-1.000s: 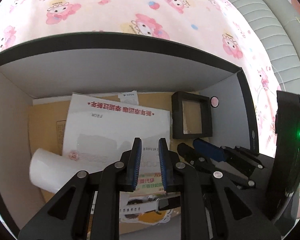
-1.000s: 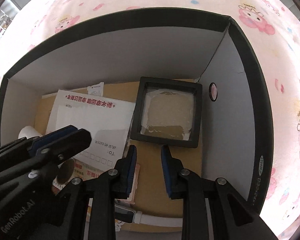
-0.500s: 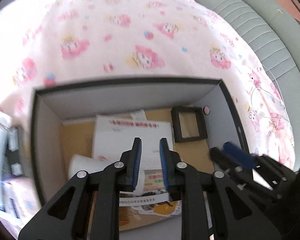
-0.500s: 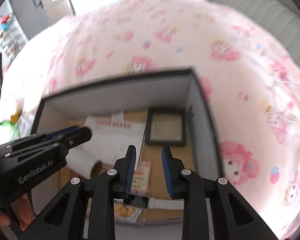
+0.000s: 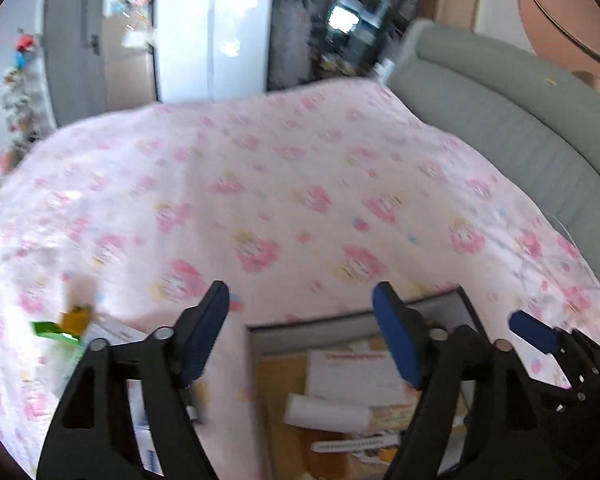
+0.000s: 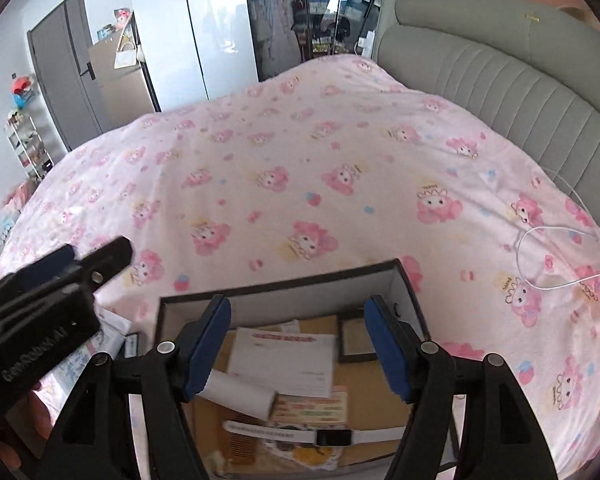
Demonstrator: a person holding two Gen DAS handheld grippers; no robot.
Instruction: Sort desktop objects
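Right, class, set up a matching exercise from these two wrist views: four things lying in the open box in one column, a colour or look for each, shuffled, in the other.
Things
1. paper roll
2. square frame
3. envelope
4. wristband

Looks
A. black border around a pale centre
B. plain white cylinder
C. white strap with a dark screen
D. flat white sheet with a red printed line

All four lie in the box.

Pairs: 1-B, 2-A, 3-D, 4-C
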